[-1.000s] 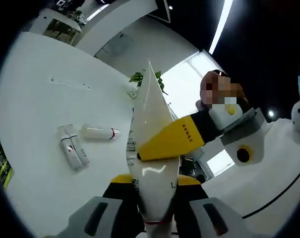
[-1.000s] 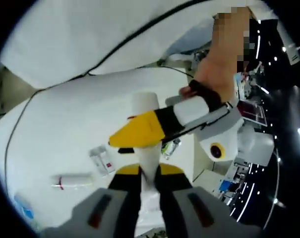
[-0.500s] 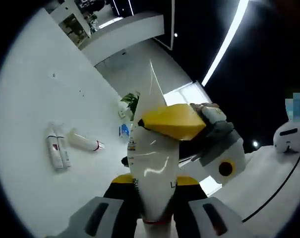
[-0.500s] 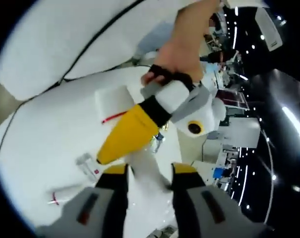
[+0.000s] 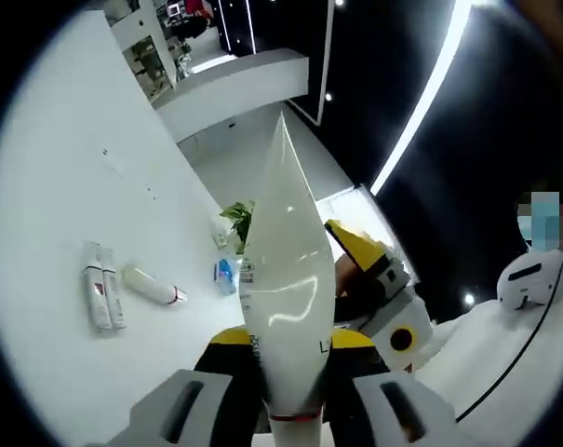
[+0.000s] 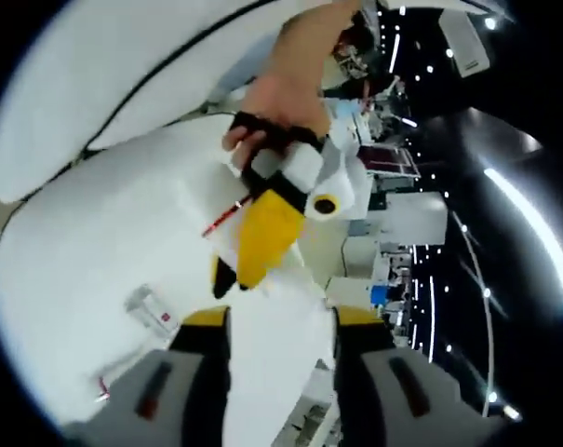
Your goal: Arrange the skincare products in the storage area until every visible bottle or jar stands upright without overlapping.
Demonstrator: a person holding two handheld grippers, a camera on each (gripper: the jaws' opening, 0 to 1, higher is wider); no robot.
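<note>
Clamped low on the white tube [image 5: 283, 279] in the left gripper [image 5: 281, 391], right gripper [image 6: 272, 358] spread and slack around its wide end [image 6: 272, 326]: liable to swing or drop onto the three tubes [image 5: 123, 293] lying on the white table [image 5: 48, 186].

The white tube [image 5: 283, 279] clamped in the left gripper [image 5: 281, 372] looks like glossy, smooth plastic, catching bright highlights. Its jaws are yellow-and-black hard plastic. Beyond them, the white table [image 5: 48, 186] seems smooth, perhaps faintly satin.
</note>
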